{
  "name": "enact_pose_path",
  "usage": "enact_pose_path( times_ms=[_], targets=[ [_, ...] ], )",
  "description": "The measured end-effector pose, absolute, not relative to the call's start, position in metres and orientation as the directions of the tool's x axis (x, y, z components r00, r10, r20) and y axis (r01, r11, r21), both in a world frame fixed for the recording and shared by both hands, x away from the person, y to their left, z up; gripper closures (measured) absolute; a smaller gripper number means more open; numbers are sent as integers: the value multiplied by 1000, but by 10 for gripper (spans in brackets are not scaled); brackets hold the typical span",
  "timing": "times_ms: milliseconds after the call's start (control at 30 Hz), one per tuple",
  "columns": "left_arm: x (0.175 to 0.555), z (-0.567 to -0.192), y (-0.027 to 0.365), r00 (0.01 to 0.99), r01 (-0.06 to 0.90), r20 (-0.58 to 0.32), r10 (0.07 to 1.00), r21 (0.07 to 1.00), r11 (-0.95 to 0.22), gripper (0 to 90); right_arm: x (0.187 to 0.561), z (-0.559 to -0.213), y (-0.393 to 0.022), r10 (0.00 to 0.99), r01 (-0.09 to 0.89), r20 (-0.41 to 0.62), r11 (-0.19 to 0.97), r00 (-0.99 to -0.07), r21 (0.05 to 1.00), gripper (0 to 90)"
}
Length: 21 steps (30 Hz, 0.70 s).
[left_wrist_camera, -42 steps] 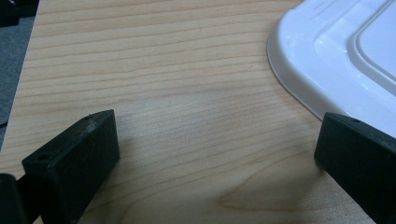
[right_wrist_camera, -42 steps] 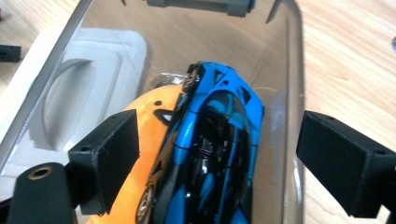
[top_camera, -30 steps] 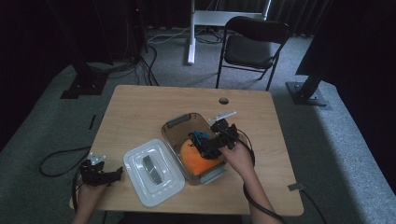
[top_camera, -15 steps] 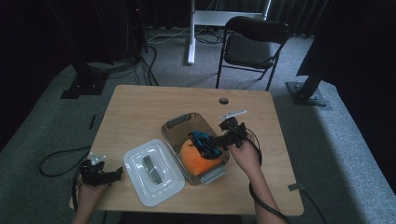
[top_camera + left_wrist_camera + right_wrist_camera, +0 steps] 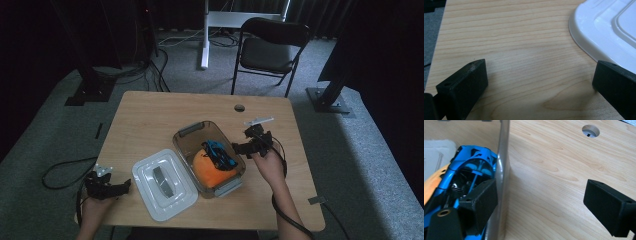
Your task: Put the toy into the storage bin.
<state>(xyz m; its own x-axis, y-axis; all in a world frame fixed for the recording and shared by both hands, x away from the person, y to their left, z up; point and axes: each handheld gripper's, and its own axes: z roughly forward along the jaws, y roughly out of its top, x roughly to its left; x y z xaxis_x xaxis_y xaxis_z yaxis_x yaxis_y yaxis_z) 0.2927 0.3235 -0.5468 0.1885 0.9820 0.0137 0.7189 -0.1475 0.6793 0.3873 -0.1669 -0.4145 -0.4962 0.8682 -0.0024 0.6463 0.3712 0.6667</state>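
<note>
A clear container [image 5: 178, 146] with grey handles stands mid-table and holds an orange thing [image 5: 209, 171] with a blue and black frame-like object [image 5: 219, 152] on top. Its white lid [image 5: 165, 182] lies to its left. My right gripper [image 5: 236, 148] is open at the container's right rim. In the right gripper view its jaws [image 5: 541, 200] straddle the container wall [image 5: 503, 157]: one jaw sits inside by the blue object [image 5: 471, 170], the other over bare wood. My left gripper [image 5: 121, 187] rests open at the table's near left, beside the lid [image 5: 604, 32], its jaws [image 5: 539, 82] holding nothing.
A cable hole [image 5: 239, 107] is in the table top behind the container. A black chair [image 5: 272, 47] stands beyond the far edge. Cables trail over the carpet at left. Bare wood lies at the table's back left and right of the container.
My right gripper has drawn back to the right, from over the blue object to the container's right rim. The left gripper has stayed put.
</note>
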Motion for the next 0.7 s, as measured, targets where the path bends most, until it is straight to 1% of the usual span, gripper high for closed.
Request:
enact_pose_path(
  times_ms=[300, 533, 700],
  targets=[
    [289, -545, 325, 175, 732, -8, 984, 670, -125, 3, 389, -427, -181, 887, 672, -13, 358, -461, 649, 117],
    [285, -539, 323, 171, 735, -32, 985, 669, -106, 4, 391, -442, -188, 896, 699, 6, 342, -443, 629, 117],
    [278, -529, 311, 204, 723, -39, 978, 680, -124, 4, 391, -456, -196, 905, 722, 23, 323, -424, 612, 117]
  ],
)
